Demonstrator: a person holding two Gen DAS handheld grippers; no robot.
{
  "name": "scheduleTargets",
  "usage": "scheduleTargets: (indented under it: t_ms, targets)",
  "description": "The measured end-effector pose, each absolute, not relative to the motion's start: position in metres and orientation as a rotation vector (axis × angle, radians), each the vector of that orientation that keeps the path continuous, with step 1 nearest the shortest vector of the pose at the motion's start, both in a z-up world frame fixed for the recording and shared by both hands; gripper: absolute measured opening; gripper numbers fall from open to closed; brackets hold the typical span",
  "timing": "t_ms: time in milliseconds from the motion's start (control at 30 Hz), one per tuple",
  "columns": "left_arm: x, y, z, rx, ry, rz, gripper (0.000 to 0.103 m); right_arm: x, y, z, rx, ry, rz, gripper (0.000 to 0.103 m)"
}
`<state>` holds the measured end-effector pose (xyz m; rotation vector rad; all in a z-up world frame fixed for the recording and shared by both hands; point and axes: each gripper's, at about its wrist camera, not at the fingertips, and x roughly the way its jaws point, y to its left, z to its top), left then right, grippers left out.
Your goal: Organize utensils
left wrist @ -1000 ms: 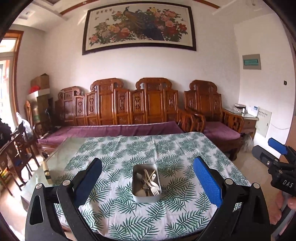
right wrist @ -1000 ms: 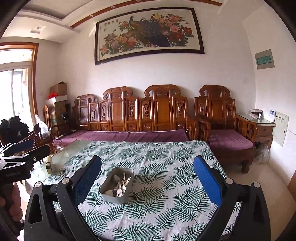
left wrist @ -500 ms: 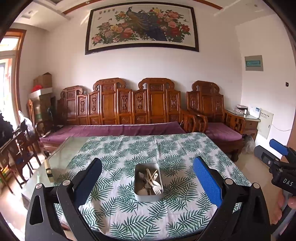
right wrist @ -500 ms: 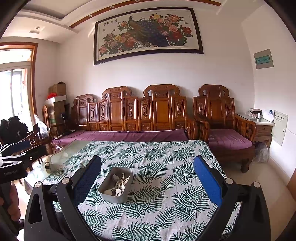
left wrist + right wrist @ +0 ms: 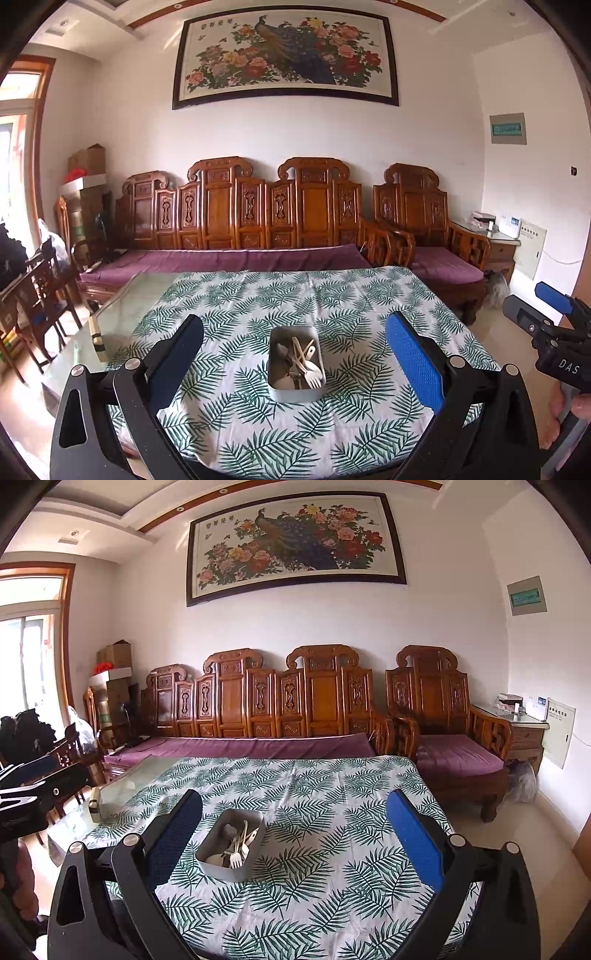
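A grey metal tin (image 5: 296, 363) sits on the leaf-print tablecloth (image 5: 258, 295), holding several pale plastic forks and spoons (image 5: 304, 363). My left gripper (image 5: 295, 354) is open and empty, held back above the near table edge with the tin between its fingers in view. My right gripper (image 5: 295, 830) is open and empty, held back likewise; the tin (image 5: 229, 843) lies left of centre there, near its left finger (image 5: 177, 830). Each gripper shows at the edge of the other's view.
A small cream block (image 5: 97, 338) stands on the bare glass at the table's left edge. A carved wooden sofa (image 5: 240, 221) with purple cushions runs behind the table. An armchair (image 5: 443, 720) and a side cabinet (image 5: 524, 731) stand at right.
Both grippers have drawn back and tilted up slightly, so the tin sits a little farther off. Both stay open. The tin and utensils have not moved.
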<state>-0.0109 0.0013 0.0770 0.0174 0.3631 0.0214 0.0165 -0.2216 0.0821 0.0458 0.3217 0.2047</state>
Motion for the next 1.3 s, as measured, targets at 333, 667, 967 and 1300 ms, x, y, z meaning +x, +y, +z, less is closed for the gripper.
scheduleTargets:
  t_ms: [333, 667, 967, 1300]
  targets:
    - [-0.0122, 0.0011, 0.077, 0.013, 0.359, 0.023, 0.095, 0.0155, -0.2209, 0.082, 0.045, 0.324, 0.204, 0.1]
    - [-0.013, 0.001, 0.078, 0.011, 0.356, 0.024, 0.095, 0.0149, -0.2202, 0.079, 0.043, 0.325, 0.204, 0.1]
    - [-0.0135, 0.0007, 0.077, 0.009, 0.357, 0.026, 0.095, 0.0139, -0.2184, 0.0765, 0.044, 0.329, 0.204, 0.1]
    - [-0.0126, -0.0016, 0.0755, 0.011, 0.365, 0.03, 0.095, 0.0139, -0.2172, 0.0753, 0.045, 0.332, 0.204, 0.1]
